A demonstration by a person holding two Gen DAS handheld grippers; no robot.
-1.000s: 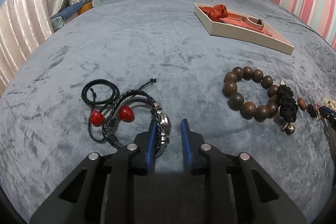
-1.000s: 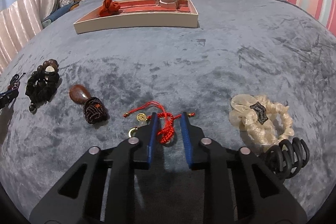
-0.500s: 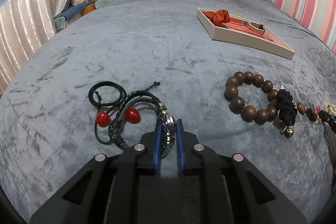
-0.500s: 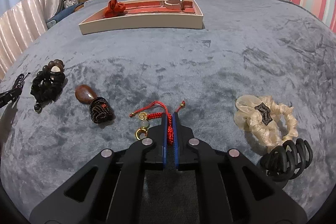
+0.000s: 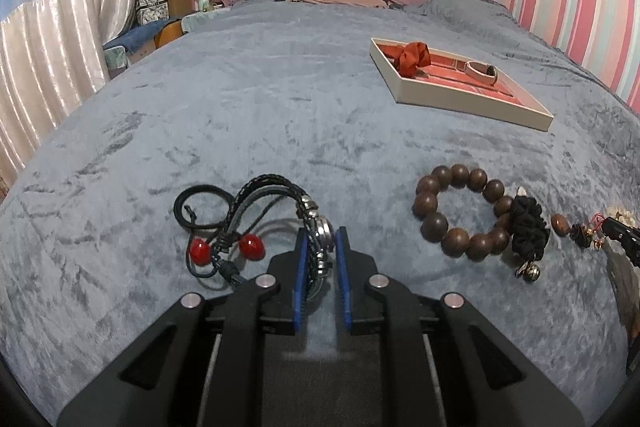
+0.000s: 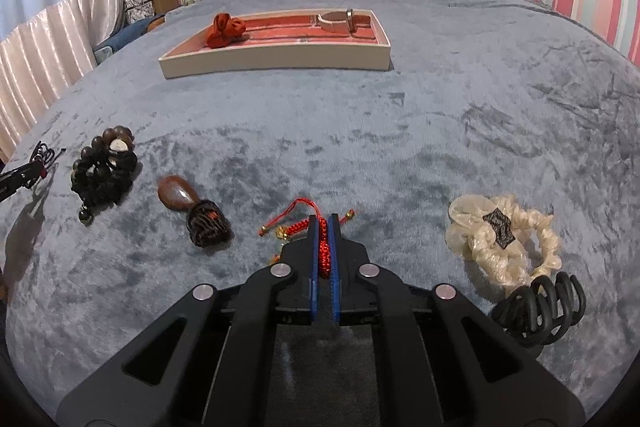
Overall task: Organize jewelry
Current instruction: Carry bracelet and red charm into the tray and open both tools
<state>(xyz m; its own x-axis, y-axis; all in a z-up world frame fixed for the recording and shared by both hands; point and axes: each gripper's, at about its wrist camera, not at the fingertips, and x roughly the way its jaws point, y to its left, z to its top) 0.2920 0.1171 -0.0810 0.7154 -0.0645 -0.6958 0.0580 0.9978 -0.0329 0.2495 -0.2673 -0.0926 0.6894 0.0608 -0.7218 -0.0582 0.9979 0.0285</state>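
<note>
The left gripper (image 5: 321,239) is clamped on the black braided bracelet (image 5: 276,189), whose loop rises just ahead of its fingertips, red beads (image 5: 250,246) dangling to its left. Off to its right lies the wooden bead bracelet (image 5: 460,213) on the grey blanket (image 5: 260,115). The right gripper (image 6: 324,227) pinches the red cord bracelet (image 6: 325,255) tight between nearly closed fingers. The tray (image 6: 276,61) sits well ahead, and a cream scrunchie (image 6: 504,241) lies to its right.
</note>
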